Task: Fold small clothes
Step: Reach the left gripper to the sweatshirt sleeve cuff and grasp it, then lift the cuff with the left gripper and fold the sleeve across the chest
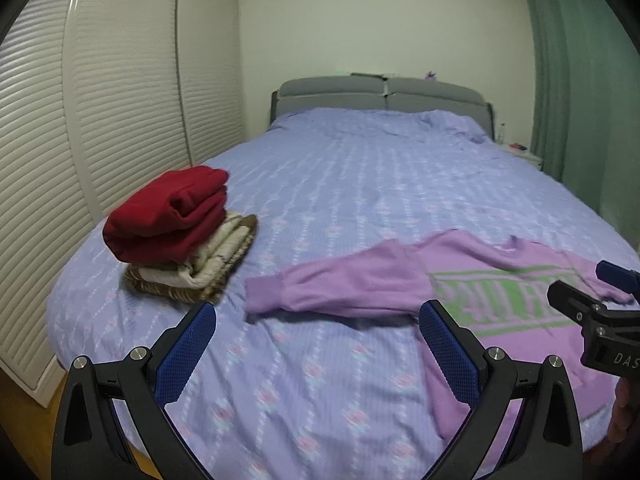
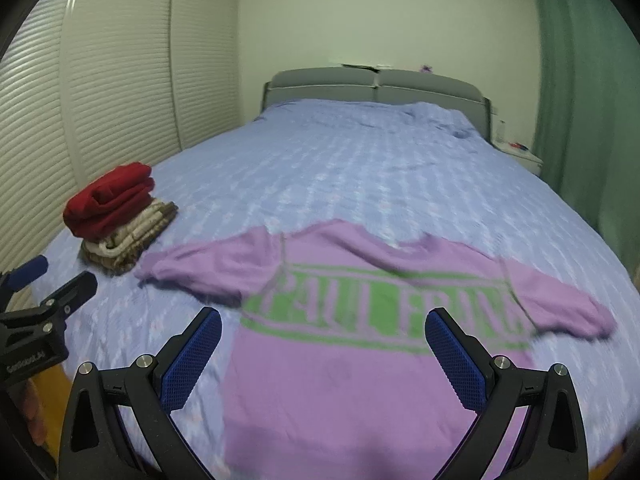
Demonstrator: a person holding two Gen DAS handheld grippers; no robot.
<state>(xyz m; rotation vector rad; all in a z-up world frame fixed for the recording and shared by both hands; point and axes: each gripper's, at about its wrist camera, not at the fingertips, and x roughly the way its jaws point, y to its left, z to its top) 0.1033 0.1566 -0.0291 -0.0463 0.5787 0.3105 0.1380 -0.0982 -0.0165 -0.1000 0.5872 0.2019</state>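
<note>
A purple sweatshirt (image 2: 340,360) with green lettering lies spread flat on the bed, sleeves out to both sides; it also shows in the left wrist view (image 1: 360,280). My right gripper (image 2: 322,332) is open and empty, hovering over the sweatshirt's lower body. My left gripper (image 1: 316,326) is open and empty, above the bedspread just in front of the left sleeve (image 1: 320,284). Each gripper shows at the edge of the other's view: the right one (image 1: 600,280) and the left one (image 2: 60,276).
A folded stack, red garment (image 1: 168,212) on a beige and brown one (image 1: 208,268), sits on the bed's left side. The bed (image 1: 380,168) has a lilac cover and grey headboard (image 1: 380,96). White wardrobe doors (image 1: 100,100) stand left, a green curtain (image 1: 580,80) right.
</note>
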